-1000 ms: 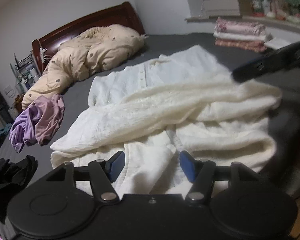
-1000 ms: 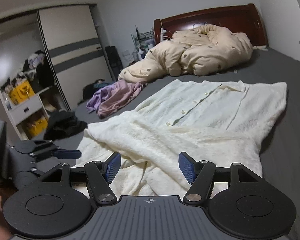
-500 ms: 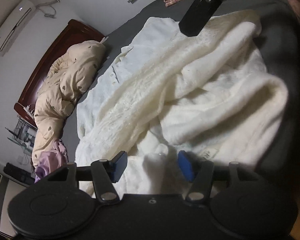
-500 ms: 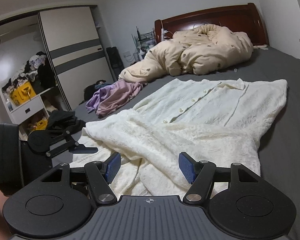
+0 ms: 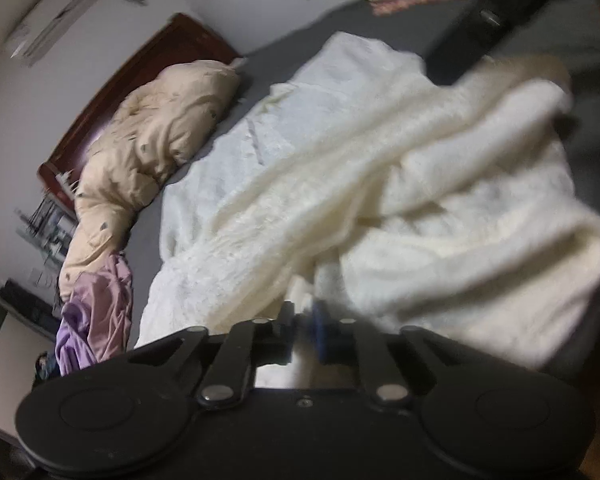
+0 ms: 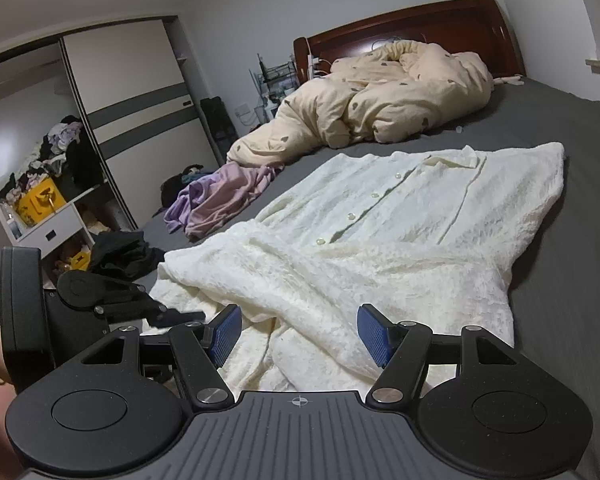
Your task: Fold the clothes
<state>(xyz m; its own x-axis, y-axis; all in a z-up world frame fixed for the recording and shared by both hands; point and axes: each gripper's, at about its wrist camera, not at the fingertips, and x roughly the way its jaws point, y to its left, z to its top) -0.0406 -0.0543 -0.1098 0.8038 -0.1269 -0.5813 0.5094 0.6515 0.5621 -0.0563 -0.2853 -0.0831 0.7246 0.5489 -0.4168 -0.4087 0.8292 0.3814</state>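
Two views, left wrist cam 1st: left gripper [image 5: 305,330] has its blue pads pressed together, pinching the near hem of the fuzzy cream button-up garment [image 5: 380,184], which lies rumpled on the dark grey bed sheet [image 5: 148,240]. Pic's blurry tho.

Right wrist cam: right gripper [image 6: 299,334] is spread wide w/ nothing in it, hovering over the near edge. Garment's top half lies flat, buttons up.

Risk imo: a one-sided pull could drag or bunch the fabric, or the thin pinch slips.

fuzzy cream knit cardigan [image 6: 340,280]; matt grey bedsheet [image 6: 572,240]; glossy dark wood headboard [image 6: 420,20]; satiny purple garment [image 6: 216,196].
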